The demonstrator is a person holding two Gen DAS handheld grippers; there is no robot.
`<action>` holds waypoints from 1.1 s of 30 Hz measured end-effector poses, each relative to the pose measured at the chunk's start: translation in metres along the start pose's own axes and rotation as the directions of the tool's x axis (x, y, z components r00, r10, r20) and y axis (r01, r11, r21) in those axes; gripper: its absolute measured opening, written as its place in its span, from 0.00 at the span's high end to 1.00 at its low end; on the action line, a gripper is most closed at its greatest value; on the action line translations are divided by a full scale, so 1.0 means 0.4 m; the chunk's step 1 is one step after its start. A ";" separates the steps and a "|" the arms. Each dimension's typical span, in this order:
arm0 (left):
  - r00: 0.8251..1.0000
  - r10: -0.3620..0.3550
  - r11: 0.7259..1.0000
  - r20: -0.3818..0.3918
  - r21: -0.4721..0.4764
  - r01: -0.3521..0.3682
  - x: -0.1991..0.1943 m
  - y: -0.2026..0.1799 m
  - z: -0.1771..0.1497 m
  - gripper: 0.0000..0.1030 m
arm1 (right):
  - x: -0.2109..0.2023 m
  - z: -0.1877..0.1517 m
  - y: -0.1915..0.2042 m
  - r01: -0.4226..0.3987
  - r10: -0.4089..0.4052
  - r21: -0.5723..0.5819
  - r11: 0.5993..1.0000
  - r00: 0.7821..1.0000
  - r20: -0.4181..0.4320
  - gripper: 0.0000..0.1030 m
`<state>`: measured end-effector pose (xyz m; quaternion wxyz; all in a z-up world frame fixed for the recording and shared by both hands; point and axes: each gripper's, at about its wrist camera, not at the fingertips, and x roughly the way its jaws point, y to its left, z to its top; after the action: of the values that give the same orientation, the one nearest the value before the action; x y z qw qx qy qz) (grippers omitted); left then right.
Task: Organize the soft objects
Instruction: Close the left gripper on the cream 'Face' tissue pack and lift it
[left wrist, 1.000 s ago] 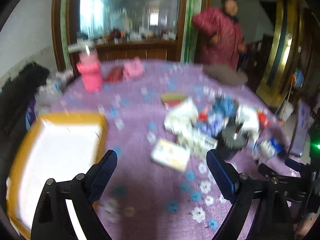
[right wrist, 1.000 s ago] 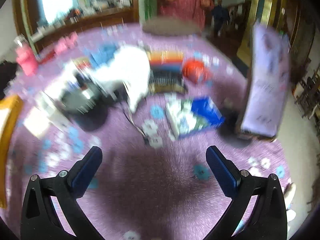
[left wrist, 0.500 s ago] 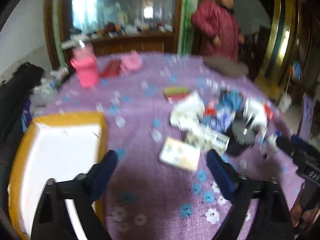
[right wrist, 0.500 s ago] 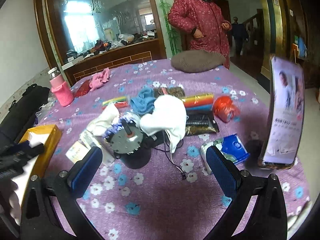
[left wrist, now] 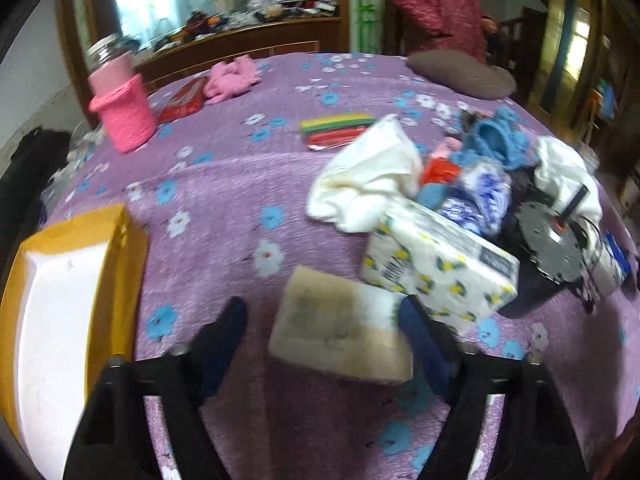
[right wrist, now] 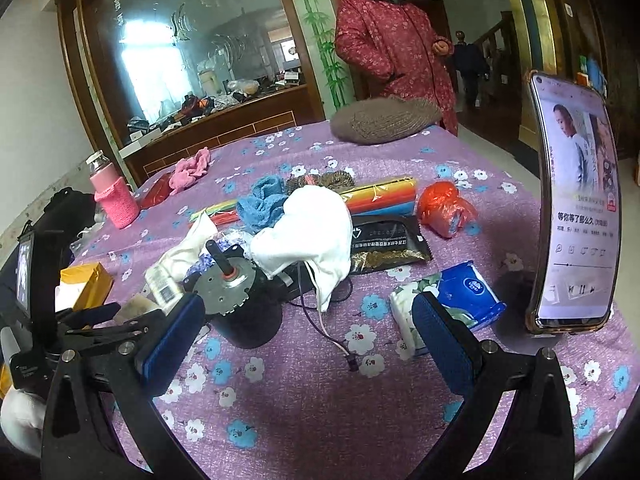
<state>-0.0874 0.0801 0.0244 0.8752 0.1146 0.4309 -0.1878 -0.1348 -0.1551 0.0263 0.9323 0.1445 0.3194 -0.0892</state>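
My left gripper (left wrist: 324, 320) is open, its blue-padded jaws on either side of a beige and white sponge (left wrist: 340, 324) lying on the purple flowered tablecloth (left wrist: 224, 184). Behind the sponge lies a tissue pack with yellow flowers (left wrist: 436, 264), then white cloths (left wrist: 372, 180), a blue knit piece (left wrist: 496, 140) and coloured sponge sheets (left wrist: 336, 128). A yellow box with white lining (left wrist: 56, 312) stands at the left. My right gripper (right wrist: 308, 340) is open and empty above the cloth, in front of a white cloth (right wrist: 312, 232) and a blue tissue pack (right wrist: 448, 300).
A metal motor with a shaft (right wrist: 232, 280) and its wire (right wrist: 320, 320) sit mid-table. A phone (right wrist: 572, 204) stands upright at the right. A pink-sleeved bottle (left wrist: 120, 108), pink gloves (left wrist: 232, 76) and a brown cushion (left wrist: 460, 72) lie at the back. A person in red (right wrist: 392, 48) stands beyond the table.
My left gripper has moved forward and down, so the sponge now lies between its open jaws. My right gripper has settled, facing the pile.
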 end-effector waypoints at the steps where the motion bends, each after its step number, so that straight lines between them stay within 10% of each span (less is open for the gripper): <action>1: 1.000 -0.014 1.000 0.000 0.009 0.014 -0.010 0.011 0.009 0.60 | -0.001 -0.001 0.000 0.001 -0.001 -0.002 1.000 1.000 0.002 0.00; 4: 1.000 -0.028 0.999 0.011 0.028 0.027 -0.029 0.014 0.015 0.81 | -0.002 -0.002 -0.002 0.006 -0.006 -0.001 1.000 1.000 0.002 0.00; 9: 0.992 -0.121 0.992 0.030 -0.027 0.122 -0.079 0.068 0.010 0.83 | -0.002 -0.003 -0.009 0.018 -0.018 0.016 1.000 1.000 0.003 0.00; 12: 0.988 -0.147 0.988 0.040 -0.044 0.149 -0.095 0.090 -0.004 0.74 | -0.002 -0.006 -0.008 0.025 -0.025 0.016 1.000 1.000 -0.001 0.00; 15: 0.989 -0.144 0.987 0.030 -0.069 0.146 -0.076 0.113 -0.013 0.44 | -0.004 -0.007 -0.002 0.033 -0.033 0.008 0.999 0.999 0.003 0.00; 27: 0.997 -0.080 0.995 -0.009 -0.052 0.080 -0.027 0.015 -0.011 0.30 | -0.001 -0.011 0.004 0.013 -0.013 -0.001 1.000 1.000 -0.002 0.00; 33: 0.997 -0.081 0.997 -0.018 -0.015 0.080 0.016 -0.016 -0.017 0.42 | -0.036 0.009 -0.013 -0.270 0.272 0.092 0.958 0.962 -0.011 0.00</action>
<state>-0.0915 0.0752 0.0148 0.8636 0.0925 0.4447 -0.2188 -0.1454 -0.1603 0.0370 0.9245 0.2296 0.3030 0.0269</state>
